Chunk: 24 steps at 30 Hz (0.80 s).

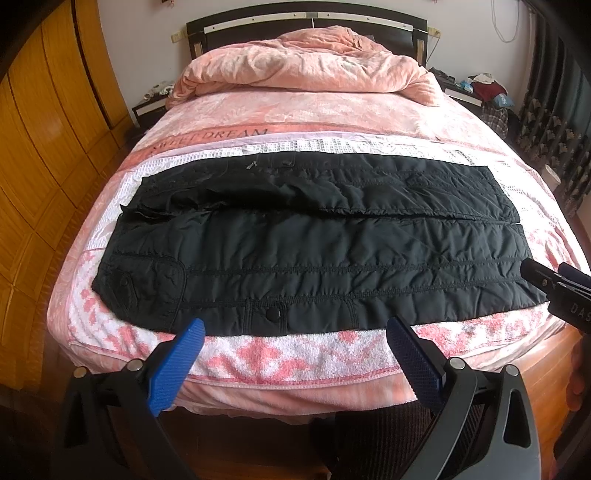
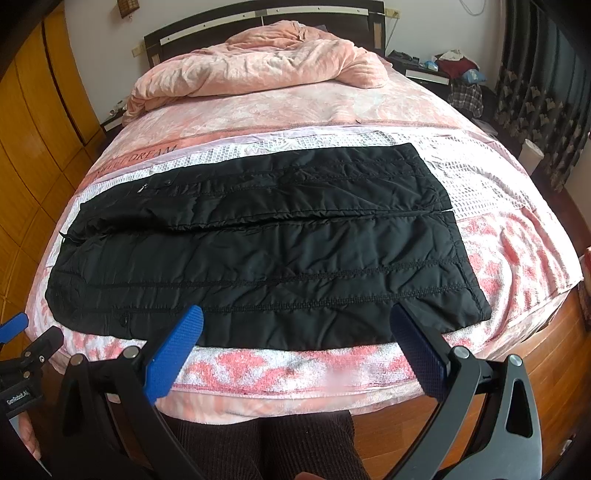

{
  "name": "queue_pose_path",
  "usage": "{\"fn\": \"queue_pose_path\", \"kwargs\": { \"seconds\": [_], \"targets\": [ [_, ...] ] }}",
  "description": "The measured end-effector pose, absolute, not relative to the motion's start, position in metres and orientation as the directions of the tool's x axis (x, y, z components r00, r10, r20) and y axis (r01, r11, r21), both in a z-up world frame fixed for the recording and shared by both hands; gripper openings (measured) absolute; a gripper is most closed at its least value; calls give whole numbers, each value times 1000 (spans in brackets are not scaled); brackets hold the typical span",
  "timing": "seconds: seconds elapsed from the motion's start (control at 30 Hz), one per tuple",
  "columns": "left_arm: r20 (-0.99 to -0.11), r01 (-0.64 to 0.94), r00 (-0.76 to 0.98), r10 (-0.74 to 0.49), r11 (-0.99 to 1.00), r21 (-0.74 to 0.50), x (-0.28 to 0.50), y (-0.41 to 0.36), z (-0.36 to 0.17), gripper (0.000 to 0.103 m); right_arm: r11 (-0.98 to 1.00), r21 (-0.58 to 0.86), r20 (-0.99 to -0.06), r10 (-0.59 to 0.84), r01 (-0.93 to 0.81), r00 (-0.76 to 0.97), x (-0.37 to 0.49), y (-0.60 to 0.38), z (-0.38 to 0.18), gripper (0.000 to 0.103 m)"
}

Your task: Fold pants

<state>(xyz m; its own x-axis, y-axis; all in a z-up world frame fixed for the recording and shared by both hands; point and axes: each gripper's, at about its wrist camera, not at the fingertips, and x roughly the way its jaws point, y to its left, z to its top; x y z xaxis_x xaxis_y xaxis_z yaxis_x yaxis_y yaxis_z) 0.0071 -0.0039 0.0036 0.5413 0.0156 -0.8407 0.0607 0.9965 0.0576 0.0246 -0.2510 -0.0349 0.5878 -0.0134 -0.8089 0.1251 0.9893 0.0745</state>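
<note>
1. Lying flat across the foot of the bed, the black quilted padded pants (image 1: 314, 251) run parallel to the near edge, waist toward the bed's left side and cuffs toward its right, the two legs side by side; spread out like this, they look ready for a first fold, probably one leg over the other.
2. Under them, a pink-and-white patterned towel (image 1: 295, 354) covers the foot of the bed, seemingly as a smooth folding surface.
3. The left gripper (image 1: 295, 332) hovers over the near edge by the pants' near hem, its blue-padded jaws wide apart and holding nothing.
4. The right gripper (image 2: 295, 325) hangs near the cuff end, jaws equally spread and empty; the pair seem placed to pinch the near leg at two spots.
5. Beyond, a crumpled pink velvet duvet (image 1: 306, 66) is heaped at the dark wooden headboard (image 1: 306, 22), leaving the foot free.
</note>
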Motion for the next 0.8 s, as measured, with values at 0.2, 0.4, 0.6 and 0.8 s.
{"fn": "queue_pose_path", "kwargs": {
  "seconds": [0.2, 0.4, 0.6, 0.8],
  "targets": [
    [-842, 60, 540, 17, 996, 59, 8, -4, 3, 99, 989, 77, -809, -13, 127, 588, 26, -252, -35, 101],
    [-844, 60, 537, 17, 996, 59, 9, -5, 2, 99, 989, 76, -810, -15, 130, 586, 27, -253, -35, 101],
    [-844, 61, 537, 16, 996, 58, 9, -5, 1, 99, 988, 76, -811, -15, 132, 585, 28, -254, -37, 101],
    [-845, 61, 534, 17, 996, 59, 11, -6, 1, 99, 988, 77, -814, -17, 136, 581, 29, -256, -39, 101]
  ]
}}
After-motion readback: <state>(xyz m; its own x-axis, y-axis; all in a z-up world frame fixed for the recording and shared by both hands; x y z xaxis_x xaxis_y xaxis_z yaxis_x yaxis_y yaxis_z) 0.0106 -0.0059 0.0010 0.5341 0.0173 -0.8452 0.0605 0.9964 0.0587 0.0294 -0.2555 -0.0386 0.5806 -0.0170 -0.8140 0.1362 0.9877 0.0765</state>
